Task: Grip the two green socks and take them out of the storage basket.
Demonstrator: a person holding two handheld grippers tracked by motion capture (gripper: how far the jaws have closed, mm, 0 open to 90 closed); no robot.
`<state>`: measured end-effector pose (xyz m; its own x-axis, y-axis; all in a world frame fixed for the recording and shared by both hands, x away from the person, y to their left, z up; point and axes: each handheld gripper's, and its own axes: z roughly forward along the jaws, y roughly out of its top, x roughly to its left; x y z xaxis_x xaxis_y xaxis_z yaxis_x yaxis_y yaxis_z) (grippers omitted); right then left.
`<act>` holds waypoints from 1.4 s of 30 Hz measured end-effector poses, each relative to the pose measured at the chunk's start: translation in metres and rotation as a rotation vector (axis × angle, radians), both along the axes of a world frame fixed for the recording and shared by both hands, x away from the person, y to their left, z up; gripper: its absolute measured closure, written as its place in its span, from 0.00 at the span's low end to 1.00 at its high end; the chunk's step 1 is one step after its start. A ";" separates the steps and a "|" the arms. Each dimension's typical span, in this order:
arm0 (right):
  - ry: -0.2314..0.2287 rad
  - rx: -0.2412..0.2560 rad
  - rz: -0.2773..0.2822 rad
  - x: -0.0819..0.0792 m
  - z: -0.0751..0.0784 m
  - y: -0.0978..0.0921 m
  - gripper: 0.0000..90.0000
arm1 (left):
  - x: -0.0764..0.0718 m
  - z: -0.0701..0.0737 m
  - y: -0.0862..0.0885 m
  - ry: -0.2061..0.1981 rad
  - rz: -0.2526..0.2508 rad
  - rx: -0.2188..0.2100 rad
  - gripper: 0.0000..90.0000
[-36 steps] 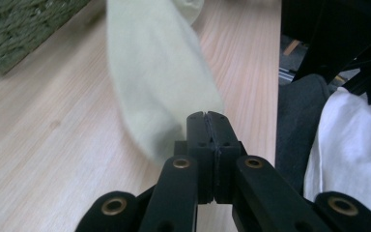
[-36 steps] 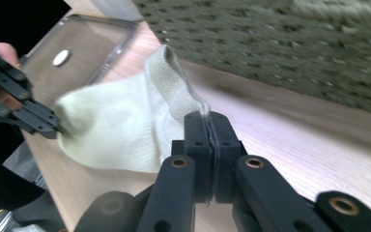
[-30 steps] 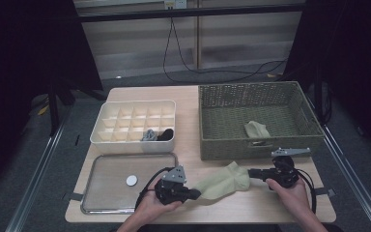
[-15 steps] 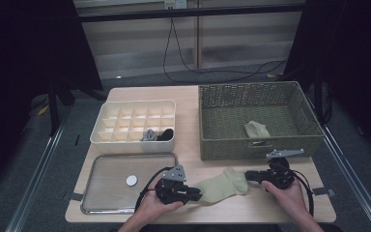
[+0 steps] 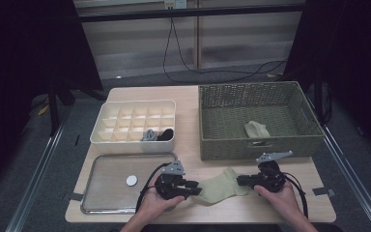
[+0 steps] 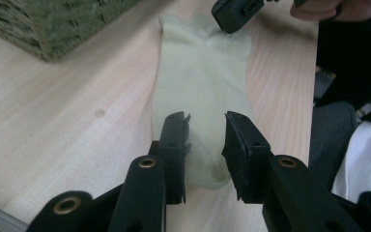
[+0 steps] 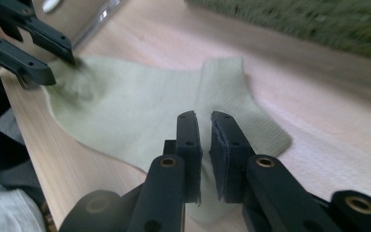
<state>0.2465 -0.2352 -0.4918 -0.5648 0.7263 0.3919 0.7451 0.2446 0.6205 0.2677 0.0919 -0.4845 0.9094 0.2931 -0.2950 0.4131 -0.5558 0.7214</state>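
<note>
A pale green sock (image 5: 221, 186) lies flat on the wooden table (image 5: 188, 99), near the front edge, just in front of the wicker basket (image 5: 257, 121). The person holds 1 gripper at each end of it.

The left gripper (image 5: 194, 187) sits at the sock's left end, beside the metal tray (image 5: 107, 170). In the left gripper view its jaws stand apart, with a clear gap between them, poised over the rounded end of the sock (image 6: 200, 87); they are spread and clamp nothing. Whether the tips touch the cloth, I cannot tell.

The right gripper (image 5: 241, 181) is at the sock's right end. In the right gripper view its 2 jaws stand almost together, with only a thin slit between them, right at the near edge of the sock (image 7: 140, 116). Whether a fold of cloth is pinched in that slit I cannot tell, so the grip on this side stays uncertain.

The sock is spread out between the 2 tools, bent at the heel, with its ribbed cuff toward the basket.

Behind the tray stands a cream divided box (image 5: 134, 124) with a grey bundle (image 5: 149, 135) and a black one (image 5: 166, 134) in 2 neighbouring front compartments. A second pale green sock (image 5: 256, 129) lies folded inside the basket. A small white disc (image 5: 132, 181) rests on the tray.
</note>
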 end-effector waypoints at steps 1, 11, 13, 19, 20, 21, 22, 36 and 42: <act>0.003 -0.017 0.007 0.000 -0.002 0.001 0.91 | -0.001 -0.001 0.000 0.000 -0.009 0.013 0.73; 0.016 -0.049 -0.005 0.000 -0.006 0.000 0.91 | -0.007 -0.011 -0.002 0.011 -0.041 0.081 0.62; 0.013 -0.055 -0.014 -0.002 -0.006 -0.003 0.90 | -0.008 -0.012 -0.004 -0.006 -0.035 0.068 0.61; 0.018 -0.071 -0.018 -0.010 -0.004 -0.005 0.88 | -0.006 -0.012 -0.011 -0.052 -0.027 0.093 0.59; 0.022 -0.072 -0.012 -0.011 -0.003 -0.005 0.88 | -0.004 -0.012 -0.011 -0.062 -0.036 0.100 0.58; 0.024 -0.072 -0.012 -0.012 -0.003 -0.005 0.87 | -0.002 -0.012 -0.012 -0.062 -0.034 0.096 0.58; 0.019 -0.073 -0.009 -0.013 -0.003 -0.005 0.85 | -0.002 -0.013 -0.012 -0.052 -0.028 0.082 0.57; -0.063 0.020 -0.022 -0.012 0.013 -0.018 0.74 | 0.006 -0.002 0.000 -0.020 0.057 -0.003 0.36; -0.097 0.046 -0.027 -0.009 0.024 -0.022 0.70 | 0.007 0.007 0.008 -0.050 0.085 0.014 0.30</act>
<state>0.2376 -0.2571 -0.4683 -0.5821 0.7242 0.3698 0.6870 0.1947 0.7000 0.2750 0.0995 -0.4771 0.8947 0.3732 -0.2455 0.4228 -0.5302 0.7349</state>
